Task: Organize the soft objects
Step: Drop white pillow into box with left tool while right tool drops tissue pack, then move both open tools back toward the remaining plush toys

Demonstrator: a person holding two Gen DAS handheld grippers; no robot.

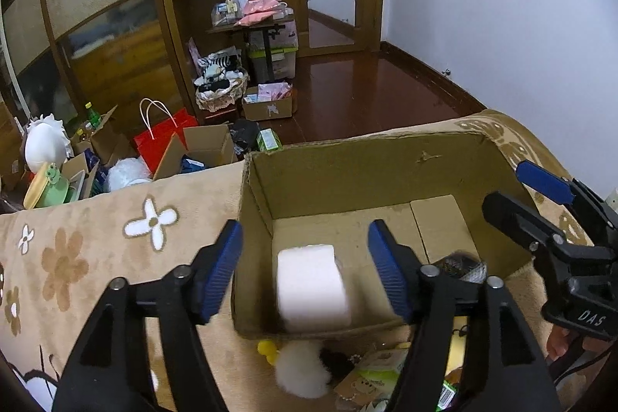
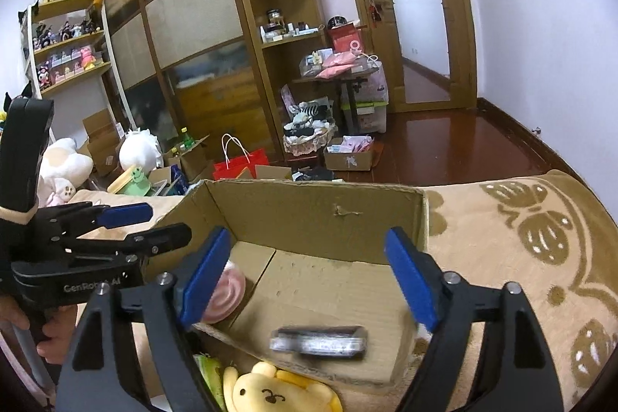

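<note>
Here, both grippers' [image 1: 305,269] [image 2: 314,277] jaws wide apart over the box [image 1: 347,172], blurred white roll [image 1: 311,286] half-hidden inside.

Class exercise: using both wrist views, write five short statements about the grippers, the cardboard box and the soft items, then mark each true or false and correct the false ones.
1. The left gripper is open. True.
2. The right gripper is clamped on the yellow plush toy. False: it is open, and the toy lies outside the box on the blanket.
3. A white roll shows blurred between the left gripper's fingers. True.
4. The cardboard box sits on the wooden floor. False: it rests on the flower-patterned blanket.
5. A blurred dark packet is at the box's near edge. True.
</note>
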